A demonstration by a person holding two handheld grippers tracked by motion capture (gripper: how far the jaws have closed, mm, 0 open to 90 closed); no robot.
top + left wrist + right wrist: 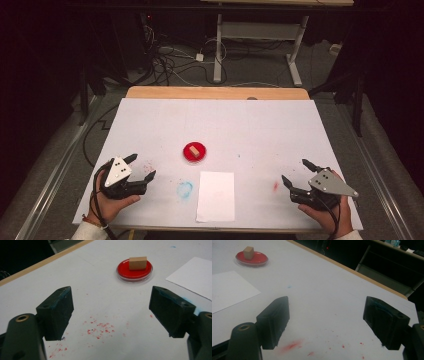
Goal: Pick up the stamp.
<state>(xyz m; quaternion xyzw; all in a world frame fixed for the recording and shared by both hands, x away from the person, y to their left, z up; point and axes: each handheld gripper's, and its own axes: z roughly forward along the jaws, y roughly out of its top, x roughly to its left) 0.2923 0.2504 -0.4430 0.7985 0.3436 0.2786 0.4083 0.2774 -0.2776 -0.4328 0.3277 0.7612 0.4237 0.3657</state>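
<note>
Wooden block: a small tan wooden block [194, 150] sits in a round red dish [187, 156], a little left of the table's middle; neither gripper touches it.
Table: a wide white-covered table [260, 130] with a bare wood strip along its far edge.
Paper: a white rectangular sheet of paper [216, 196] lies flat near the front edge, just in front of the dish.
Left gripper: the black two-jaw left gripper [142, 167] rests low at the front left, jaws spread wide with nothing between them, pointing toward the dish, well apart from it.
Right gripper: the black two-jaw right gripper [295, 172] sits at the front right, jaws equally wide and empty.
Stains: a blue smudge [184, 189] left of the paper, red specks [100, 328] under the left gripper, a red smear [275, 186] by the right one.
</note>
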